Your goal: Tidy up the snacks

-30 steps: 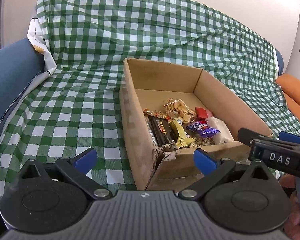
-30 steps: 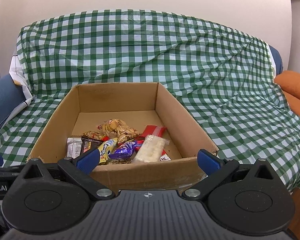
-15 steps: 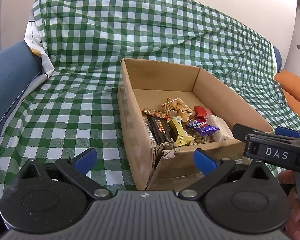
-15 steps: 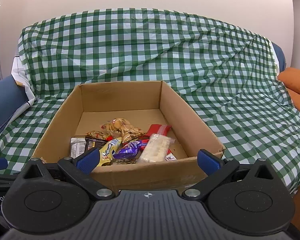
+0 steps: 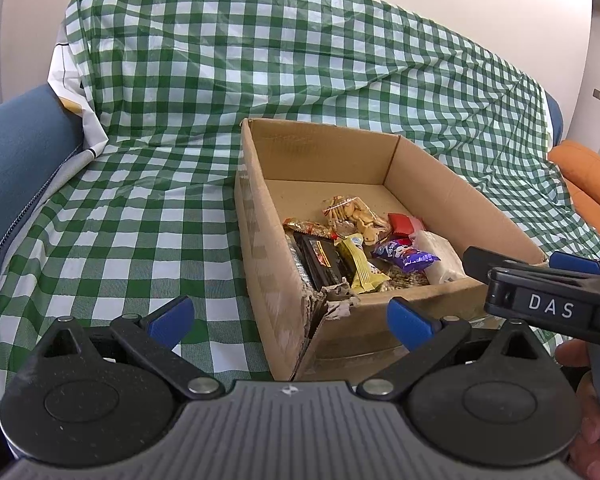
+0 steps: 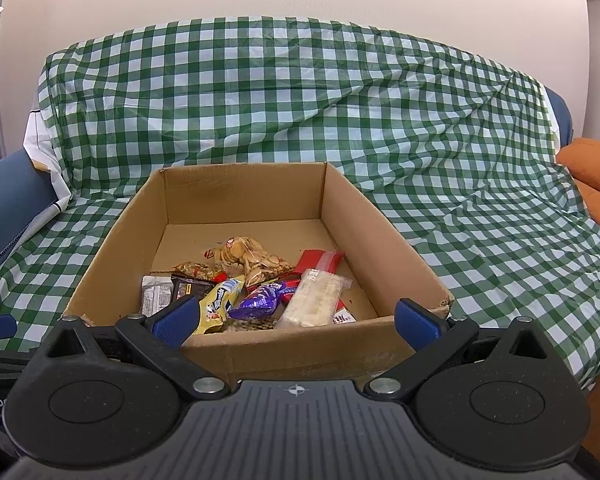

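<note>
Snacks (image 6: 256,292) lie heaped in the box (image 6: 384,232). Left gripper (image 5: 290,314) and right gripper (image 6: 296,320): jaws apart, empty, short of the box. Sorting stage indeterminate.

I see a green-and-white checked plastic cloth (image 6: 420,160), a plain brown cardboard box (image 6: 384,240), a purple foil wrapper (image 6: 260,300), a yellow wrapper (image 6: 220,308), a red packet (image 6: 320,260), blue-tipped black tongs (image 6: 296,320), an orange cushion (image 6: 596,172).

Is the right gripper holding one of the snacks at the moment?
No, the right gripper is open and empty in front of the box, with the snacks lying inside it.
</note>
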